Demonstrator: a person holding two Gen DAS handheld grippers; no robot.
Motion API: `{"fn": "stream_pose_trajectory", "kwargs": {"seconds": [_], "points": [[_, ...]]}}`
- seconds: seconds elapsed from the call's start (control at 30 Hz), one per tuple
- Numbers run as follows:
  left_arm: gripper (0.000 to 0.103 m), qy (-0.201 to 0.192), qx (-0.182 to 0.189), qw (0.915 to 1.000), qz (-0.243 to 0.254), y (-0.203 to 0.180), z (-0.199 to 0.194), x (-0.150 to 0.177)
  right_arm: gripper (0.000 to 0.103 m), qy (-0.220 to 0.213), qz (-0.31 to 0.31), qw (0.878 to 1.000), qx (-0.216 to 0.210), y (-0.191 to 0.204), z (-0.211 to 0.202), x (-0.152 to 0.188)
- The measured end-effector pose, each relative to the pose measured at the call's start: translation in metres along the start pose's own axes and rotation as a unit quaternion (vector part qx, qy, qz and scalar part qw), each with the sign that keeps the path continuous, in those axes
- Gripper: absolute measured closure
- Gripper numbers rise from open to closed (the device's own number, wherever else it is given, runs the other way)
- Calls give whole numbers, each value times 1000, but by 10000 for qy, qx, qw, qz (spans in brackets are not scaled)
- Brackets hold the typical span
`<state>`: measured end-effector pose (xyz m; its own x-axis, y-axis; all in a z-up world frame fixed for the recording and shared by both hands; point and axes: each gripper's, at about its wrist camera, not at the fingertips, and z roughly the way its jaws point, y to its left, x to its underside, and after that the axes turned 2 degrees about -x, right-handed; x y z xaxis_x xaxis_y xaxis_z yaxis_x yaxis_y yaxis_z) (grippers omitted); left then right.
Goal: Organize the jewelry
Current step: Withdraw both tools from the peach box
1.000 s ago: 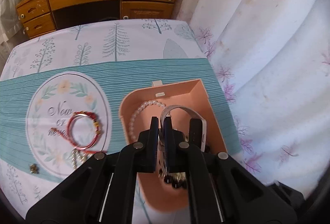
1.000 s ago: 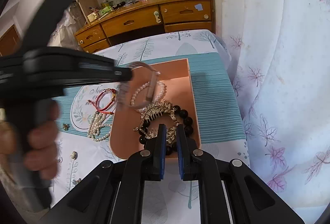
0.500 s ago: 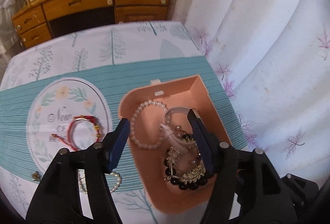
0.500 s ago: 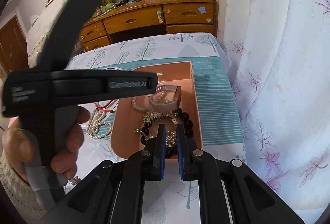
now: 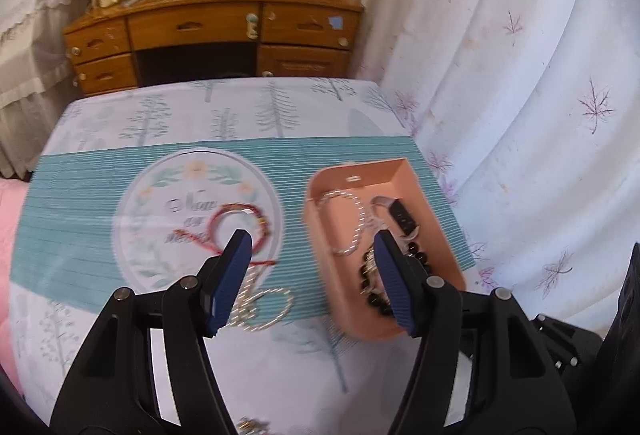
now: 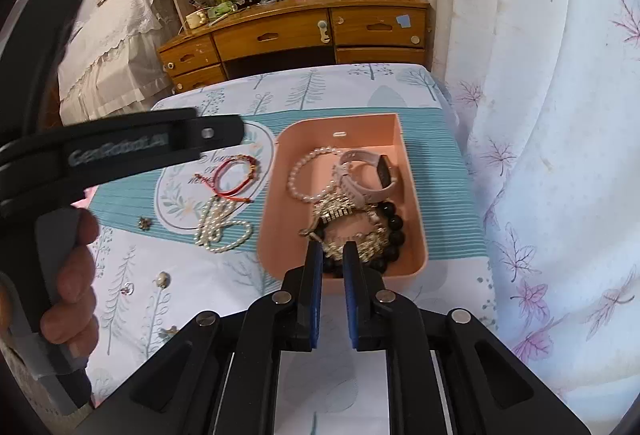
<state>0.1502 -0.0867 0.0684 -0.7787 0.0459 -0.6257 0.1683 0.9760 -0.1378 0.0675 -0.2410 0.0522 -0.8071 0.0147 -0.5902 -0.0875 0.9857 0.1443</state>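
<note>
My left gripper [image 5: 311, 239] stands open and empty, above the gap between the teal mat and the pink tray [image 5: 428, 211]. In the tray lie a pale-strap watch [image 6: 360, 175], a pearl bracelet [image 6: 304, 175], a gold comb [image 6: 336, 207] and a black bead bracelet [image 6: 394, 223]. On the mat, left of the tray, rest a red cord bracelet [image 6: 236, 175] and a pearl necklace [image 6: 220, 227]. My right gripper [image 6: 332, 247] is shut with nothing in it, over the tray's near edge.
A person's hand [image 6: 72, 275] holds the left gripper's handle at the left. Small pieces lie on the tree-print cloth: a brooch [image 6: 144, 223] and an earring [image 6: 162, 279]. A wooden desk [image 6: 304, 31] stands beyond the table, and a curtain [image 6: 540, 115] hangs at the right.
The left gripper opened and let the watch go into the tray, then pulled back and to the left, over the mat. The right gripper drew back a little and stayed shut.
</note>
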Motion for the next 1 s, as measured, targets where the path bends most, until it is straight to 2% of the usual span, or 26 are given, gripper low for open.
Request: {"fn": "stream_pose_trajectory", "kwargs": {"seconds": [0.13,0.5,0.67,0.83,1.0], "points": [[42,-82,-140,9998,-80,21,-23,18,92,20,-43,10000,-79,17,-6,5],[42,-129,-903,9953,-333,94,-70,71,91,83,-279,9990,-348,68,-16,20],[42,-103,-1287,9907,-439,120,-77,84,91,183,-405,9979,-470,90,-13,22],[42,3,-1362,9892,-532,138,-76,92,90,285,-528,9970,-489,106,-5,20],[42,51,-1437,9884,-495,145,-67,95,82,372,-539,9967,-475,115,6,14]]}}
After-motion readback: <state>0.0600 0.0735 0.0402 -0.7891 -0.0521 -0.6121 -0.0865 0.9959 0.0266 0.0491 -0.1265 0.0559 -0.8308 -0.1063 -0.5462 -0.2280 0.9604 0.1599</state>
